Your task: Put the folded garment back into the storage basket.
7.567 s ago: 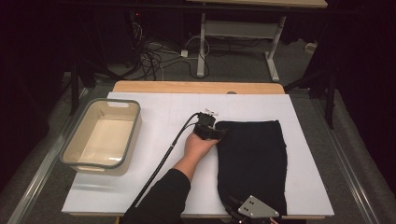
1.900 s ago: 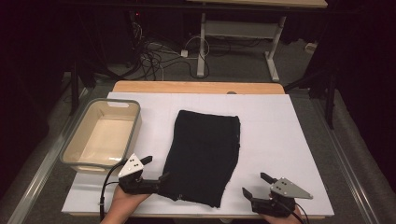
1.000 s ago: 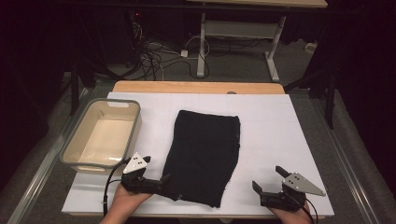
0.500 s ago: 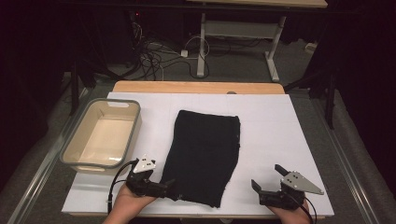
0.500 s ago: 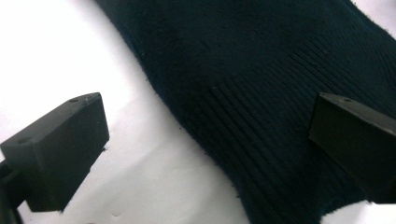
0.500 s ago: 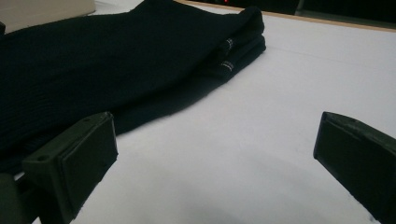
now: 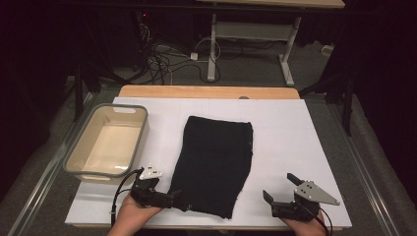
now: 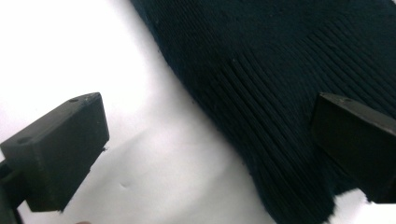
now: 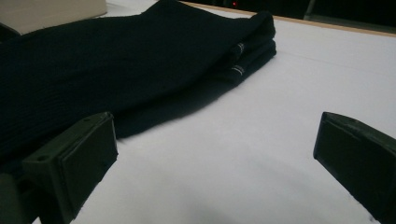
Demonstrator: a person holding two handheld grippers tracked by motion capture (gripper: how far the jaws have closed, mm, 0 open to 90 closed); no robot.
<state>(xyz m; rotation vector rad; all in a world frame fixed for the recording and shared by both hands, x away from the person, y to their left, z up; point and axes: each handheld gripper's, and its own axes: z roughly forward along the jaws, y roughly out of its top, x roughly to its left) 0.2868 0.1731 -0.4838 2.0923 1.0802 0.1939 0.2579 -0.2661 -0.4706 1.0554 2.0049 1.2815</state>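
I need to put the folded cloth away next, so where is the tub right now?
In the high view the tub sits at the table's left edge, left of the black cloth and just beyond the left gripper.

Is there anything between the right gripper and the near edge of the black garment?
Nothing visible. Only bare white table top lies between the open right gripper and the black garment. The open left gripper is already at its near left corner.
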